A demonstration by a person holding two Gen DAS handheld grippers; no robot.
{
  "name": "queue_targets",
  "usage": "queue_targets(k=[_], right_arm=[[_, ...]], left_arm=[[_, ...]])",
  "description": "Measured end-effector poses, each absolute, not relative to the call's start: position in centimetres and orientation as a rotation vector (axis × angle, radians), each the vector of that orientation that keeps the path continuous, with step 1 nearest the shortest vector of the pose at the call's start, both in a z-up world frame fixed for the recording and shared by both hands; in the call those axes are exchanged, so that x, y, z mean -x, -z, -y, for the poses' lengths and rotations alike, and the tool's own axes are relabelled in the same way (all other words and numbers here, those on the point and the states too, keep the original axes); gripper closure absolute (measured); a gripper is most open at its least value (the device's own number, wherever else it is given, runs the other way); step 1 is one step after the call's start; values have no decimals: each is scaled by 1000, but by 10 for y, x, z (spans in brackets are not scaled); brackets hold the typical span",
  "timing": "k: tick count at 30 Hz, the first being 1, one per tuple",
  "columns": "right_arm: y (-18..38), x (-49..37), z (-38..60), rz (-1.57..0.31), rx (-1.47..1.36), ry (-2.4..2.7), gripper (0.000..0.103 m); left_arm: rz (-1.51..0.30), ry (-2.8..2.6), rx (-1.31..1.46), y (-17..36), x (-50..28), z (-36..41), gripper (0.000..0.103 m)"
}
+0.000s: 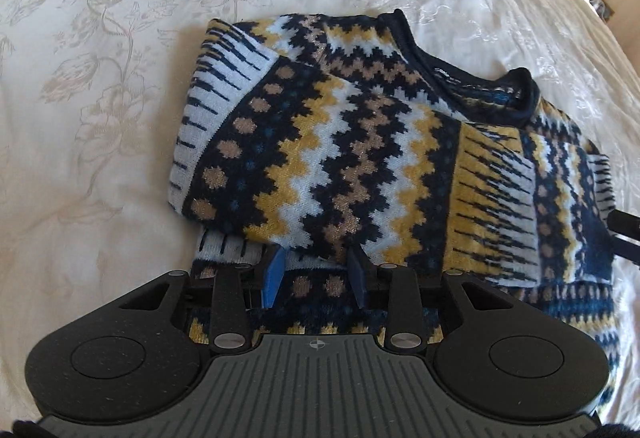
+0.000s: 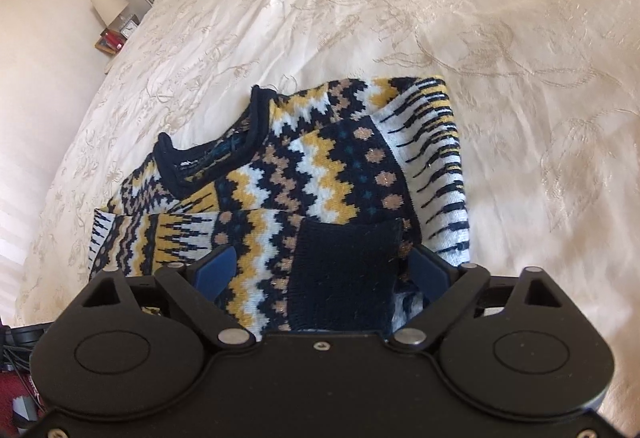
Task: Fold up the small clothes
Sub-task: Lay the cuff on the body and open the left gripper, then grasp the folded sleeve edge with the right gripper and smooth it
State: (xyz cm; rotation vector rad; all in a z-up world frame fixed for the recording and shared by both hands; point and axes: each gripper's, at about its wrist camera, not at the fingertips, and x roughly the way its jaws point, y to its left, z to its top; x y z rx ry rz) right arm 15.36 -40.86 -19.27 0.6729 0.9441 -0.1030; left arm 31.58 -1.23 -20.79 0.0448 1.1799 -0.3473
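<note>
One patterned sweater [image 1: 360,141] lies part-folded on cream floral bedspread [image 1: 100,97], neckline toward far side. Left gripper [image 1: 316,278]: blue fingers [image 1: 274,278] part spread, tips tucked under near edge of folded sleeve layer at 12 o'clock; can't tell if pads press knit. Right gripper [image 2: 320,266]: jaws spread wide, navy cuff [image 2: 348,270] + zigzag sleeve lying btwn blue fingers [image 2: 216,270], no pinch seen. Sweater body runs 12 o'clock from both tongs. Lamp [image 2: 108,3] at 10 o'clock, right view.

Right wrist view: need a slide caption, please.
Right gripper, jaws wide, straddles the navy cuff of a patterned sweater on a cream bedspread.
</note>
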Motion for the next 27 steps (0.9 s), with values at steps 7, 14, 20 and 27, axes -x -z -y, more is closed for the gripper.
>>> queue_targets(k=[7,14,20,27], right_arm=[[205,-161,416,-1006,-711,119,48],[160,-176,399,-982,-533,-1,87],[112,-185,416,-859,-461,18,88],[176,-201,441,-1040,-454,129,87]], left_arm=[[-1163,356,-74,205,-312,17,68],[-1092,380,-73,185,-308,18,68],[-1018,404,-34,164,-318,27,68],[-1052,377,-62,180,-345,39,68]])
